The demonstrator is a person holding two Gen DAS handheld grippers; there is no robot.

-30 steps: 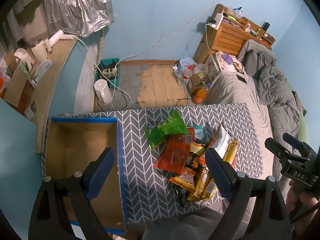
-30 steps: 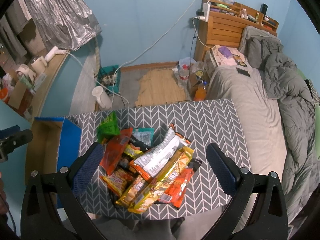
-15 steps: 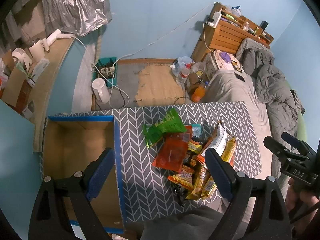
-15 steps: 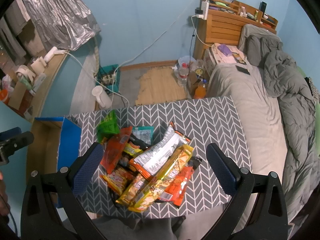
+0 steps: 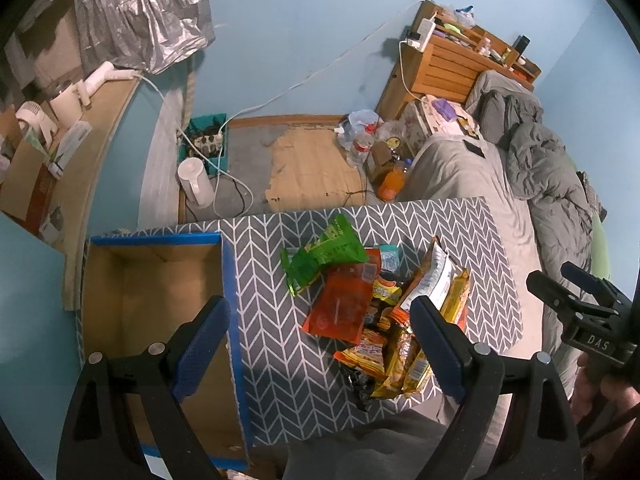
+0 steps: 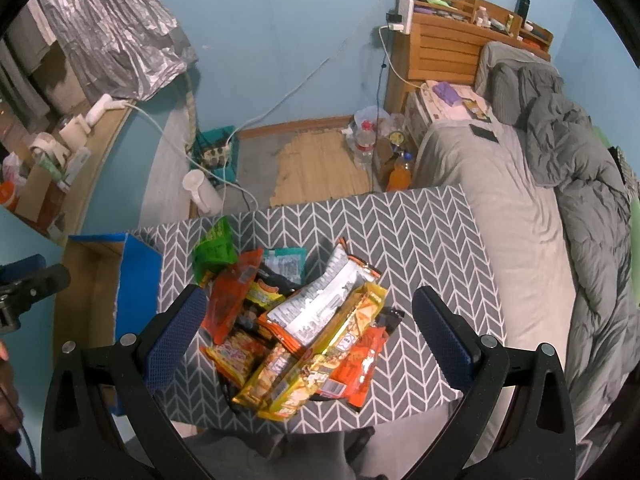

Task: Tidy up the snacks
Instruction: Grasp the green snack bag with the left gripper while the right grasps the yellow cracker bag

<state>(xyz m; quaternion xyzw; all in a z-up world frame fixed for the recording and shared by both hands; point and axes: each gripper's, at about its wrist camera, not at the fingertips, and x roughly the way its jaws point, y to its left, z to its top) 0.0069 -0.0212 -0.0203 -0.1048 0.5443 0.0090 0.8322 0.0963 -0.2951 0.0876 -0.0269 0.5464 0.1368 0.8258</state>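
Loosely heaped snack packets point(image 6: 304, 328), orange, yellow, green, long ones seemingly angled toward far right, both jaws wide, empty.

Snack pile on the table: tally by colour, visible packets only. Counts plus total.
green bag: 1
teal packet: 1
red-orange bags: 2
white-faced bag: 1
yellow packets: at least 4
Total: at least 9. The packets overlap, so more may be hidden underneath.
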